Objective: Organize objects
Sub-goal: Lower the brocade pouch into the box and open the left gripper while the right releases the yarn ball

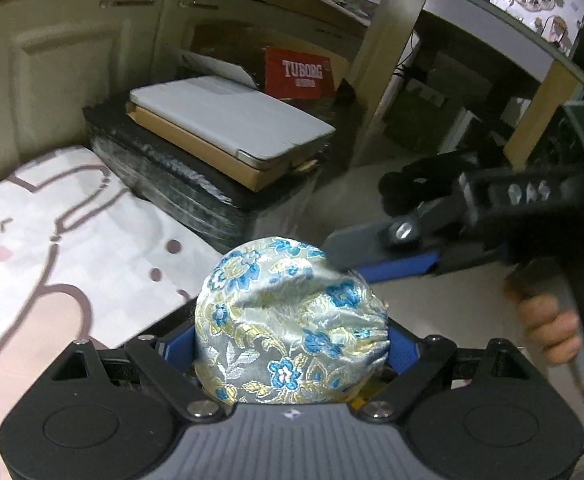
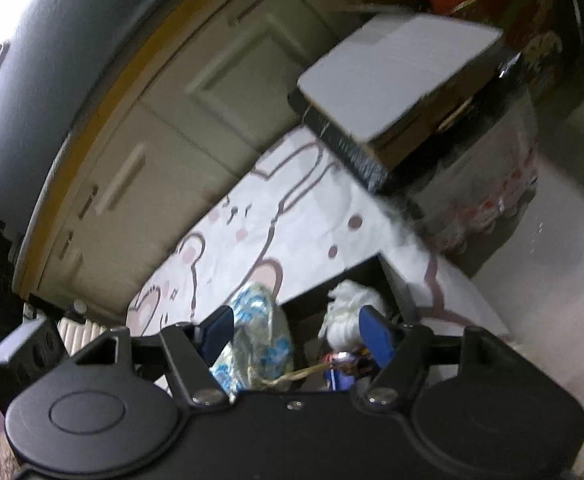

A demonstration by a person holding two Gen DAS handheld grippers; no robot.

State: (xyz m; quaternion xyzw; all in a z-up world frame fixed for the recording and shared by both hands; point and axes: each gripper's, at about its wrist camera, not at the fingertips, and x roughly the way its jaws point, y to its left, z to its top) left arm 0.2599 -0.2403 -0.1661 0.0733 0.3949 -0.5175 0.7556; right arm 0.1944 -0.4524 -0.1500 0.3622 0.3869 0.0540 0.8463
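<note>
Fingers of the left gripper (image 1: 292, 344) clasp the floral pouch (image 1: 287, 320) above the near edge of the cartoon-print cloth (image 1: 51, 240); the right gripper (image 2: 298, 332) hangs unclenched beside it. Probably mid-carry: next, find an open spot and set the pouch down gently.

"TUBORG" in white on the red carton (image 1: 298, 73).

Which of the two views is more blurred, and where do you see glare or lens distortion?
Right wrist view: blurred all over, the white box and cabinet doors smeared; glare at the upper left and on the floor at right. Left wrist view: sharper, the floral brocade pouch crisp; only the right gripper is soft. Both: fisheye bends straight edges.
</note>
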